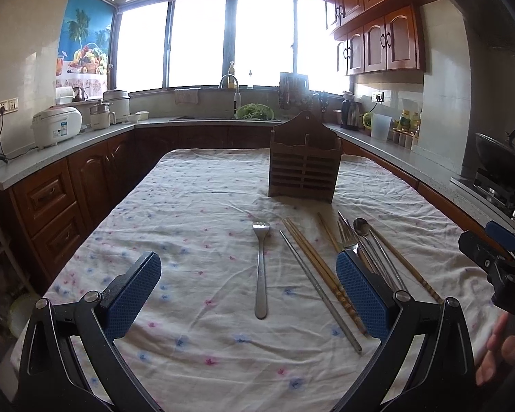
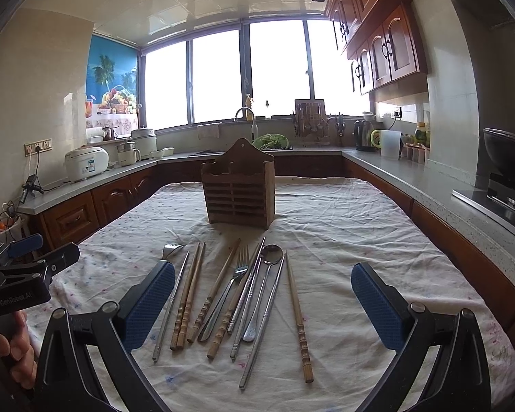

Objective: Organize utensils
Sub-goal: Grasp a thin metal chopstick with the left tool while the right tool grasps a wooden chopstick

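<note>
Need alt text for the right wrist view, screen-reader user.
Open right gripper hovers over loose utensils on a floral tablecloth: wooden chopsticks, metal chopsticks, a fork and a spoon. A wooden utensil holder stands upright behind them, with kitchen counters and bright windows beyond.

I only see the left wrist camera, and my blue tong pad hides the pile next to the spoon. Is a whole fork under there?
Observer: Yes. The right wrist view shows the whole second fork, with its handle running back toward you among the chopsticks.
Operator: Are the other tongs holding anything? I only see their edge.
Observer: No, the right tongs are open and hold nothing.
Operator: What is the last thing on the right side of the pile?
Observer: One wooden chopstick, lying by itself to the right of the spoon.
</note>
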